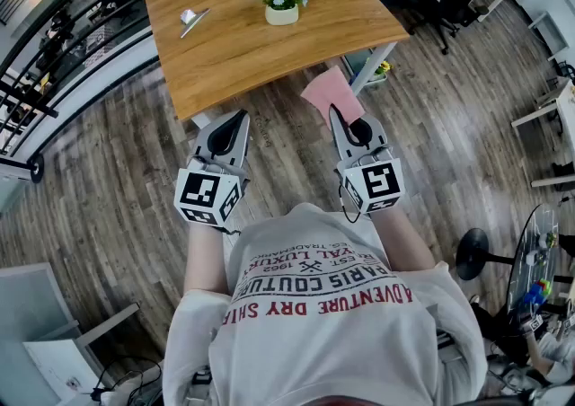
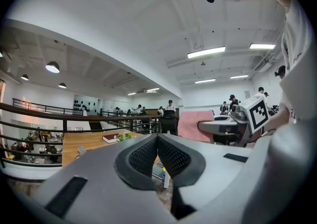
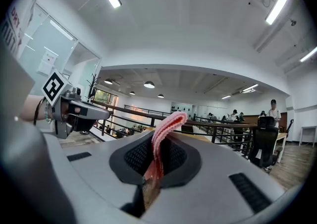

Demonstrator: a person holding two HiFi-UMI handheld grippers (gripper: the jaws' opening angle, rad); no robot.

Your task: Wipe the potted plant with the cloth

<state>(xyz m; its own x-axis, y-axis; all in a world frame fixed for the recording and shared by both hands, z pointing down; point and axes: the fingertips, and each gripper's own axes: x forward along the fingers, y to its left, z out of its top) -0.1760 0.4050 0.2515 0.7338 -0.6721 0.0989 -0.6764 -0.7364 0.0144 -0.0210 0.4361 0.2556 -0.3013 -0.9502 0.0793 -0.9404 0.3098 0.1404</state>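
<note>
One cloth [image 1: 331,92] carried in my right tool [image 1: 340,119], left tool [image 1: 237,120] closed empty; next, reach the far potted plant [image 1: 281,0].

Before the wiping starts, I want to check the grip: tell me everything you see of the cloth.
The cloth is pink, soft-looking and folded, a flat squarish piece. The right gripper is shut on one edge; the rest sticks out ahead of the jaws, in the air short of the table. Nothing else touches it.

person's white short-sleeved t-shirt [image 1: 314,332] with red and black lettering; left gripper [image 1: 239,117] and right gripper [image 1: 336,115]: grey shells, black textured pads [image 2: 143,157], each bearing a black-and-white marker cube [image 1: 208,196].
</note>
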